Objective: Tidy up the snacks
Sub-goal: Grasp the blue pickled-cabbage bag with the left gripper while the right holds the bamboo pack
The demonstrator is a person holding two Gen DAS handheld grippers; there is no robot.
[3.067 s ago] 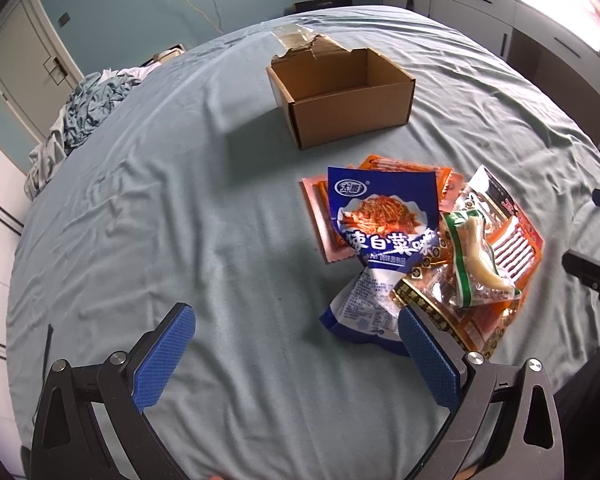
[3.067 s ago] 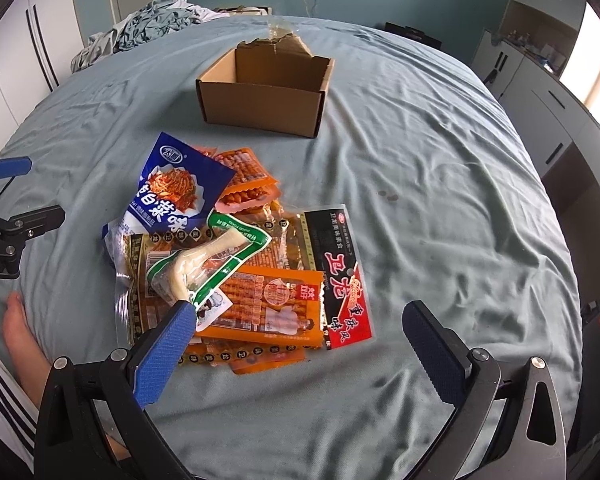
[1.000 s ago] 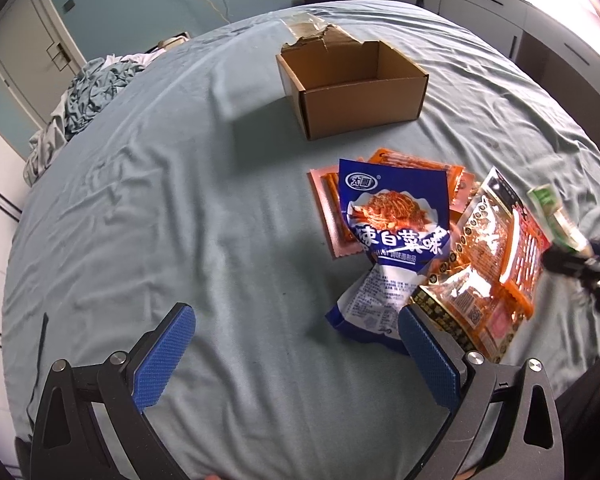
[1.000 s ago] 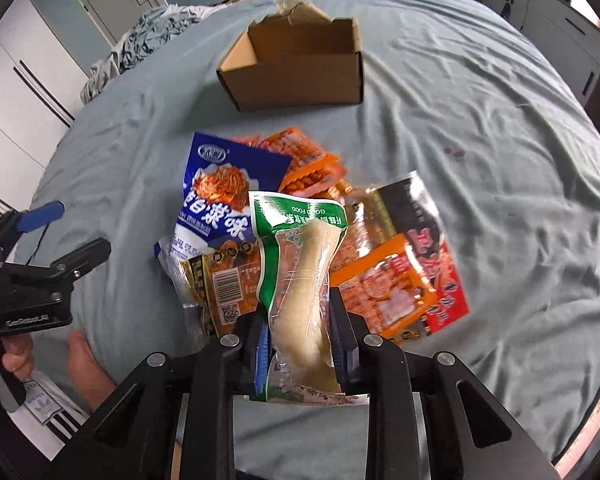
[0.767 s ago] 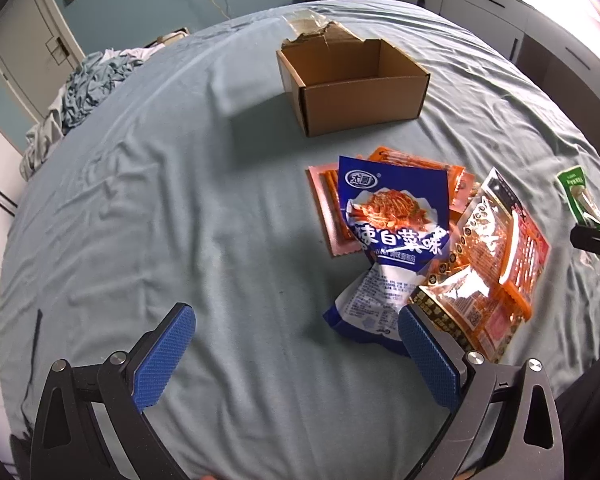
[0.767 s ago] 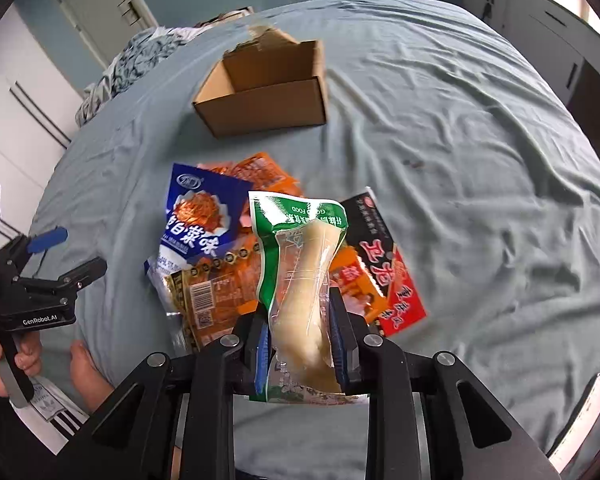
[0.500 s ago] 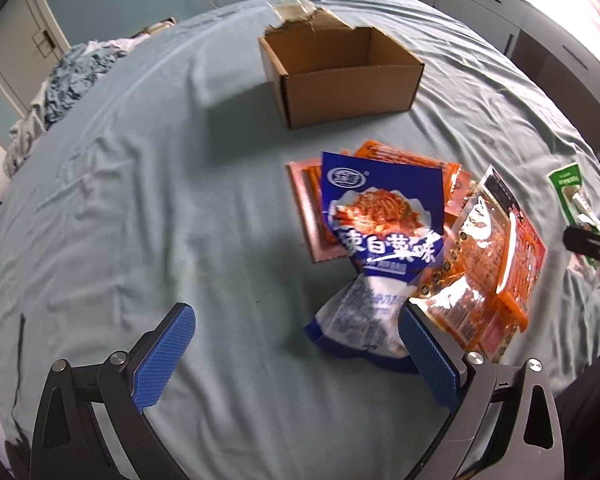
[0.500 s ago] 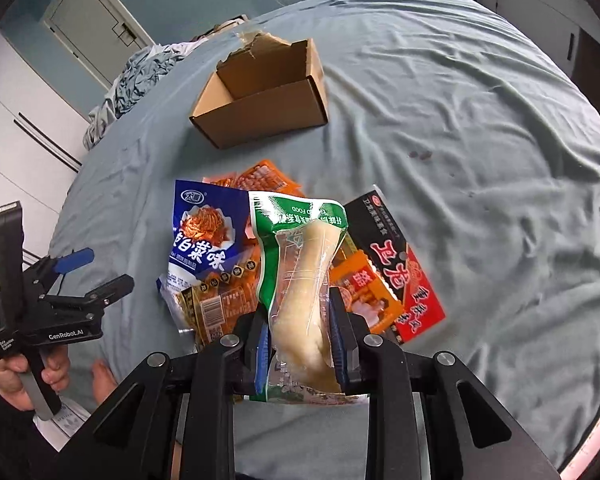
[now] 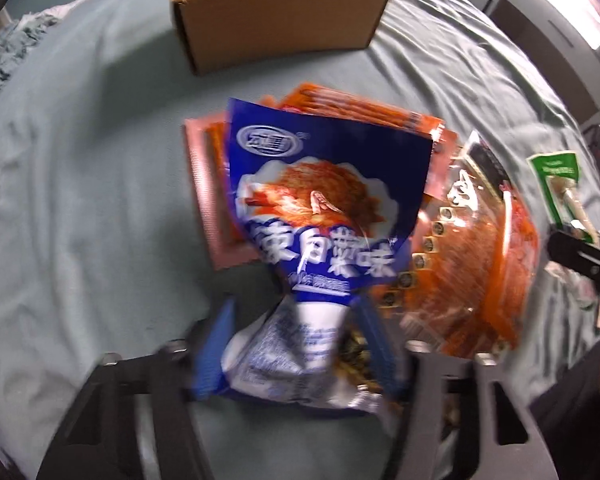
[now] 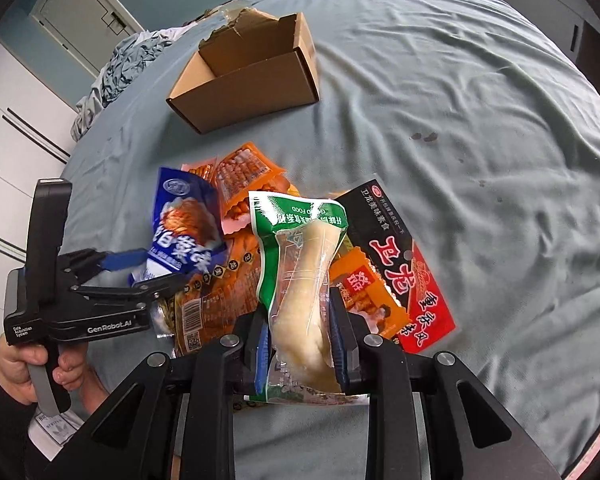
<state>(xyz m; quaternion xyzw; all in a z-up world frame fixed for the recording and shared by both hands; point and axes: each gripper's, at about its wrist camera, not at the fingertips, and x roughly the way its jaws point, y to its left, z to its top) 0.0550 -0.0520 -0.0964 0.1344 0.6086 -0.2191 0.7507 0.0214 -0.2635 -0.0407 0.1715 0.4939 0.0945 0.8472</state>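
Observation:
My left gripper (image 9: 296, 344) is closed around the lower white end of a blue snack bag (image 9: 320, 208); it is motion-blurred. The same gripper (image 10: 152, 268) and bag (image 10: 184, 232) show in the right wrist view. My right gripper (image 10: 300, 344) is shut on a green-topped clear pack holding a pale chicken foot (image 10: 300, 264), held above the pile; it also shows at the left wrist view's right edge (image 9: 560, 188). An open cardboard box (image 10: 252, 84) stands behind the pile, and shows in the left wrist view (image 9: 276, 12).
Orange snack packs (image 10: 244, 184) and a red-and-black pack (image 10: 404, 264) lie heaped on the grey-blue bedsheet (image 10: 480, 140). Crumpled clothes (image 10: 116, 68) lie at the far left. White cabinets (image 10: 4, 128) stand to the left. A hand (image 10: 24, 364) holds the left gripper.
My left gripper has moved forward onto the blue bag and closed around its lower end. My right gripper still holds the chicken foot pack, raised a little.

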